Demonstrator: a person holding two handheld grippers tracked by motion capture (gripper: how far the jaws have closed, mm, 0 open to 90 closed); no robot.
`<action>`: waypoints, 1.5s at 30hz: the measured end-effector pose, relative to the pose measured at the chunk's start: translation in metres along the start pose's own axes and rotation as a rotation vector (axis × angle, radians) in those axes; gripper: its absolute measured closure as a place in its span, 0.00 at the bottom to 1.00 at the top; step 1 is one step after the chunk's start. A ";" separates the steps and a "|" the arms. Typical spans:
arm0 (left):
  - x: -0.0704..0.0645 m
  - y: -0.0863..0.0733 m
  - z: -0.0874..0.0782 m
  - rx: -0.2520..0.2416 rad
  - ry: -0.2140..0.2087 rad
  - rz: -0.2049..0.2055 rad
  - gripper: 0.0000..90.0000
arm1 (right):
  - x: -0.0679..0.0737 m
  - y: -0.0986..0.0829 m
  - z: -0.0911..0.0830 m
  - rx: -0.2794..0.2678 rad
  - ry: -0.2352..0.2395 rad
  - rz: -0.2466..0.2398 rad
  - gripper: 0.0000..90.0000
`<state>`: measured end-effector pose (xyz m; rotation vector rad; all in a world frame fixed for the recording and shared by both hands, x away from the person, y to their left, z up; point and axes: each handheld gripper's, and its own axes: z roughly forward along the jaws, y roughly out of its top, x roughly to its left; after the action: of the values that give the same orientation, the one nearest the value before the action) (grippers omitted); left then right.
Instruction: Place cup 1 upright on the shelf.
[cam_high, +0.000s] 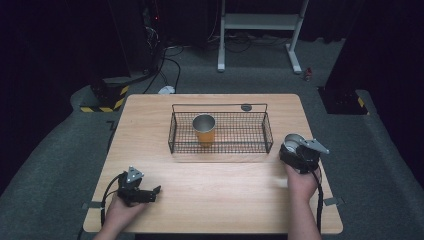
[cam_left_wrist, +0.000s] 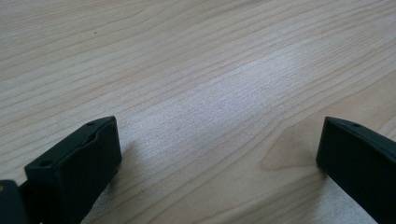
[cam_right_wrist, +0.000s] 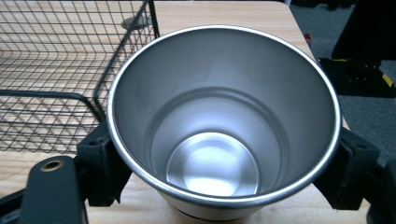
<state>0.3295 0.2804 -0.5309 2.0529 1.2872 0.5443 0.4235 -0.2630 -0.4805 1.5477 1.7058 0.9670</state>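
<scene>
A light wooden table (cam_high: 215, 200) is seen from above, with a person's forearms coming in from the bottom edge. Each hand holds a black two-jaw claw.

The right claw (cam_high: 295, 150) sits near the table's right edge, just beside the right end of a black wire basket (cam_high: 268, 131). It is clenched around a steel cup (cam_right_wrist: 224, 121). In the right gripper view, the cup's open mouth faces the camera, showing a shiny, empty inside and a rounded rim. One black jaw presses against each side of the cup's wall, and the wire basket lies just to the left of the cup.

The basket stands in the middle of the table, toward its far side. Inside it, left of centre, an orange cup (cam_high: 204, 130) with a metal inside stands upright.

The left claw (cam_high: 150, 194) rests low at the near left part of the table, well apart from the basket. In the left gripper view, its two jaws are spread wide with bare wood between them, grasping nothing.

Beyond the table, a dark carpeted floor (cam_high: 60, 165) holds cables and the legs of a white stand (cam_high: 260, 22).
</scene>
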 end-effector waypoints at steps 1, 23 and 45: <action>0.000 0.000 0.000 -0.001 0.000 0.001 0.00 | 0.001 0.000 -0.002 -0.003 0.004 -0.003 0.20; 0.001 0.000 0.000 -0.002 -0.004 0.005 0.00 | 0.020 -0.004 -0.038 -0.048 0.045 -0.044 0.20; 0.001 0.000 0.000 -0.001 -0.004 0.004 0.00 | 0.054 -0.008 -0.054 -0.065 0.135 -0.081 0.20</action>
<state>0.3301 0.2808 -0.5309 2.0550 1.2805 0.5418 0.3677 -0.2152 -0.4569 1.3881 1.7963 1.0950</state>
